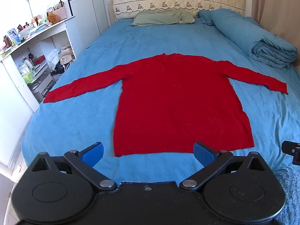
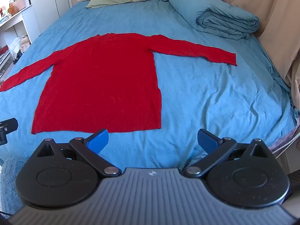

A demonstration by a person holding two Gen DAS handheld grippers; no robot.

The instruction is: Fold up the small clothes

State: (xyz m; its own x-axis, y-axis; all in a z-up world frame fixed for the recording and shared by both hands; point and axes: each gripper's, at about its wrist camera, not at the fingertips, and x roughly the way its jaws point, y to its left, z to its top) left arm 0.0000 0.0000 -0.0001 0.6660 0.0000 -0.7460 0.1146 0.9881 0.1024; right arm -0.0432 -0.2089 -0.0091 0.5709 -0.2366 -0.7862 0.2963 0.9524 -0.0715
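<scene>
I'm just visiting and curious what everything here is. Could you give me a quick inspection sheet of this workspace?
Surface: bed with blue sheet, lightly creased.
Job's things: red sweater spread flat, unfolded, both sleeves out.
Clutter: green pillow and rolled blue duvet at the far end.
Grippers: left gripper and right gripper both open, empty, near the hem.
Cables: white cord at the bed's right edge.
Surroundings: crowded white shelves, beige curtain.

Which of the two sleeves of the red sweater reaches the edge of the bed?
The left sleeve of the red sweater: its cuff lies at the edge of the bed, beside the shelves. The right sleeve ends on the sheet.
</scene>
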